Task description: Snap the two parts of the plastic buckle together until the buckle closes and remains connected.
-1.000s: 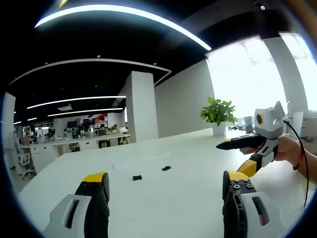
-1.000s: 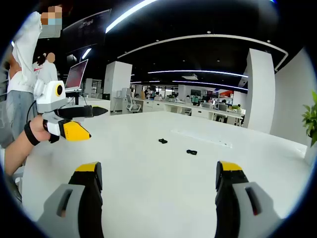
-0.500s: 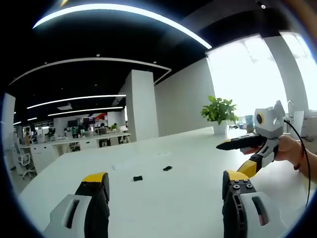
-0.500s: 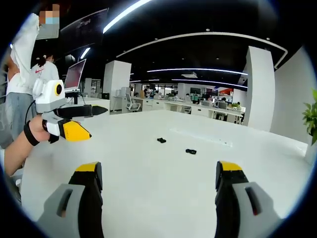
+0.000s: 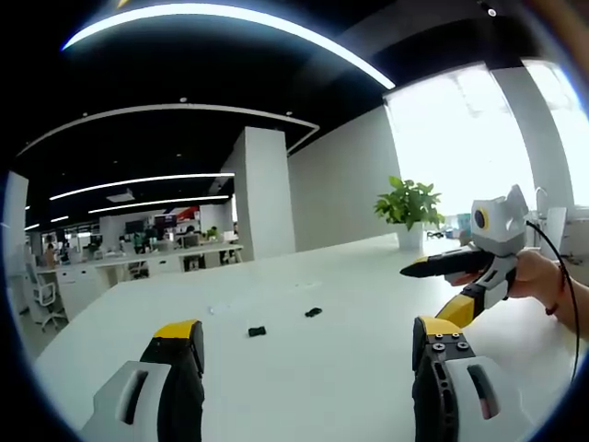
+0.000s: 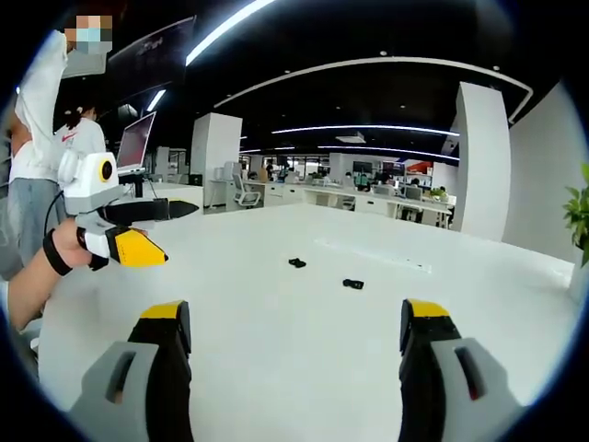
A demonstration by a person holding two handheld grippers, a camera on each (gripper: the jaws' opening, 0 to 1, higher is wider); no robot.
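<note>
Buckle halves lie apart on the white table (image 5: 368, 368), well ahead of my claws: 1 piece (image 5: 257, 331) ahead of my left claw (image 5: 308, 354), the other piece (image 5: 314, 313) just right of it. Both my claws gape wide and hold nothing. My right claw (image 6: 294, 345) should take the nearer piece (image 6: 353, 284) and my left claw the farther (image 6: 296, 262), each gripped by its strap end so the mating ends face each other squarely.
</note>
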